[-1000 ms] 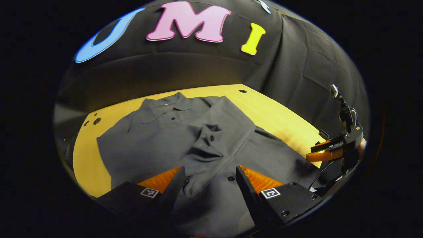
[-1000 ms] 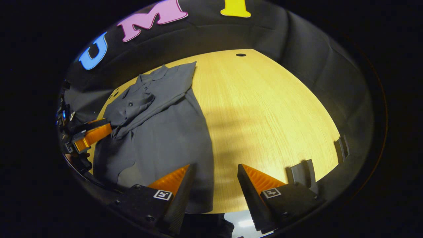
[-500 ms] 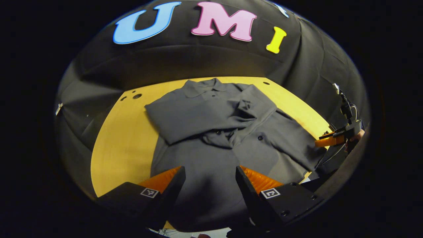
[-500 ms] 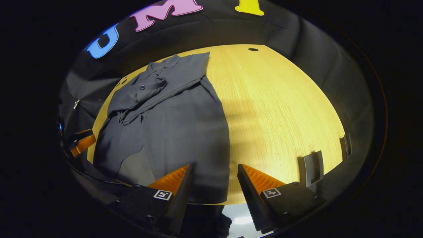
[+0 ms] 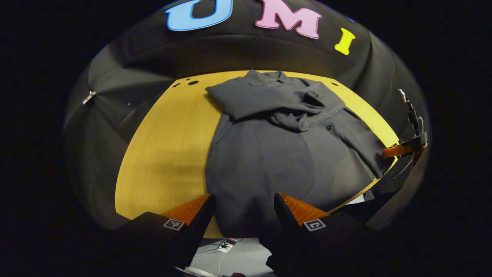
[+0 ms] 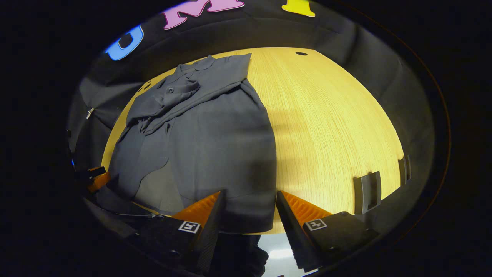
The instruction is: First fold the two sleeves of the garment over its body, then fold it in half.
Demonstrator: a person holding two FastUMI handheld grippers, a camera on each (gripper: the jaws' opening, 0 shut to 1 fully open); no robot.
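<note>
Both grippers hang at the near edge of the table (image 6: 330, 127) with nothing between their fingers: our left gripper (image 5: 242, 209) stands spread over the near hem of the garment (image 5: 265, 161), and our right gripper (image 6: 248, 206) stands spread over the hem's right corner. In the left gripper view the right one also shows far off at the right rim.

Garment: a dark collared shirt, flat on the wood, collar far, hem near. Both sleeves (image 5: 276, 102) lie folded across the chest, crossing and a bit bunched just below the collar (image 6: 194, 65). The body lies at full length, not doubled over.

We judge the sleeve stage done as the things lie; the fold in half is left. With both grippers at the hem, that corner pair looks the likely grasp.
</note>
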